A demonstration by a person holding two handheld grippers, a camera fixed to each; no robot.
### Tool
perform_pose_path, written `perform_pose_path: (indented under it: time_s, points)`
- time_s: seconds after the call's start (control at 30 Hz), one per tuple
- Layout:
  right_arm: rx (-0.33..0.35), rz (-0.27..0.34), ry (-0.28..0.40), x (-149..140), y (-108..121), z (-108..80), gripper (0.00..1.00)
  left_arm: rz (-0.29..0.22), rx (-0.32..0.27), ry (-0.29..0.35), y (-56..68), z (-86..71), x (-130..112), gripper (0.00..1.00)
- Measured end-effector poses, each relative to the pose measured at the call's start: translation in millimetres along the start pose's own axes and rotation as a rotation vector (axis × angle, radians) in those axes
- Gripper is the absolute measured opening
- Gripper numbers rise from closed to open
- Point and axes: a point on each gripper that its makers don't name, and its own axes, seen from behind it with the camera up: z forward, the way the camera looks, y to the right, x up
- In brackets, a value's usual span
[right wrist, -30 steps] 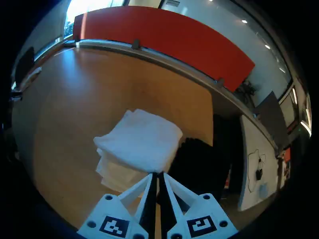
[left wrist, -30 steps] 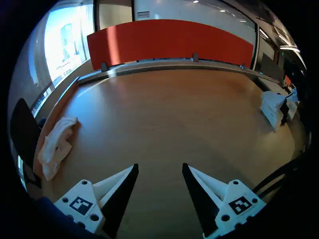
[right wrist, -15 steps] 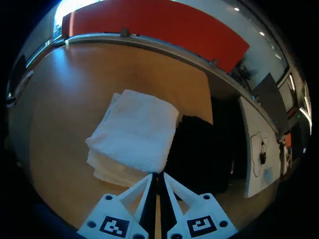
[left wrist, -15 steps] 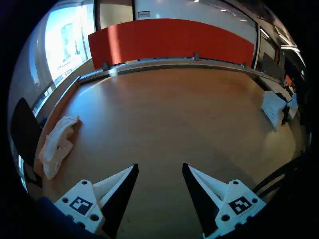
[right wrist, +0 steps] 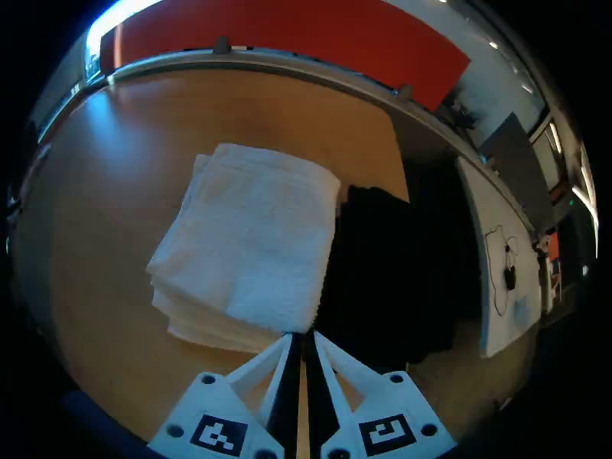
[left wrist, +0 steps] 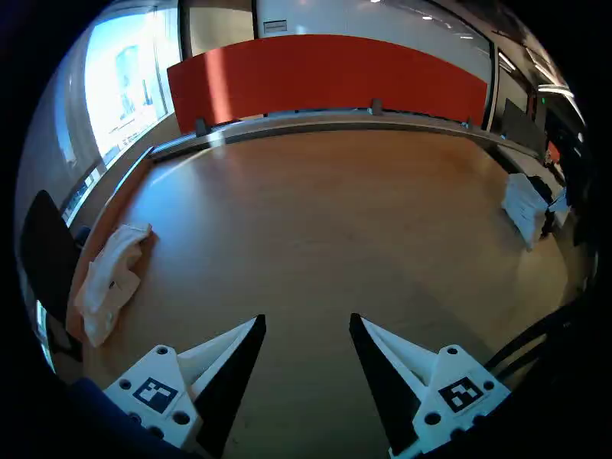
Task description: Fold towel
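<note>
Left gripper view: left tongs (left wrist: 306,317) spread wide with nothing between the fingers, hanging over bare wood of the bench (left wrist: 321,222). A crumpled towel (left wrist: 111,279) lies at the bench's left edge, next to a dark chair (left wrist: 46,256). A folded towel stack (left wrist: 526,214) sits well apart from it at the far right edge. An orange partition (left wrist: 329,73) runs along the back of the bench. Right gripper view: right tongs (right wrist: 303,336) have the fingers pressed almost together, just a thin slit between them. The tips are right at the near corner of the folded towel stack (right wrist: 249,245); cannot tell if any cloth is pinched between them. The stack is white, several layers, lying flat on the wooden bench by its right edge. A black mass (right wrist: 382,275) touches the stack's right side; what it is is unclear. Farther right is a white bench (right wrist: 505,298) with a thin cable (right wrist: 501,260) on it.
</note>
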Motion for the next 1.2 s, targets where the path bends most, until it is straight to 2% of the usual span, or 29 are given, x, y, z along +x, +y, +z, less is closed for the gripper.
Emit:
perform_pose_path:
  time_s: [0.5, 0.6, 0.67, 0.73, 0.87, 1.0, 1.1, 1.2]
  points:
    - [-0.034, 0.005, 0.012, -2, 4, -3.3, 0.11, 0.0, -0.002, -0.001, 2.0, 3.0, 2, 0.81]
    - [-0.05, 0.007, 0.014, -3, 8, -5.0, 0.19, 0.0, -0.005, 0.0, 2.8, 3.9, 4, 0.81]
    - [-0.058, 0.008, 0.018, -3, 9, -6.5, 0.29, 0.001, -0.006, 0.0, 3.0, 4.2, 4, 0.81]
    - [-0.064, 0.009, 0.022, -2, 11, -7.9, 0.35, 0.002, -0.008, 0.001, 3.1, 4.6, 4, 0.81]
    - [-0.072, 0.007, 0.03, 0, 11, -10.1, 0.62, 0.002, -0.01, 0.002, 3.7, 5.1, 5, 0.81]
    - [-0.072, 0.006, 0.041, 3, 9, -12.1, 0.7, 0.0, -0.011, 0.004, 3.7, 5.3, 5, 0.81]
    - [-0.073, 0.007, 0.049, 4, 7, -13.7, 0.84, -0.001, -0.012, 0.006, 3.6, 5.2, 6, 0.81]
    - [-0.071, 0.008, 0.059, 6, 4, -15.3, 0.86, -0.001, -0.013, 0.008, 3.6, 4.6, 7, 0.81]
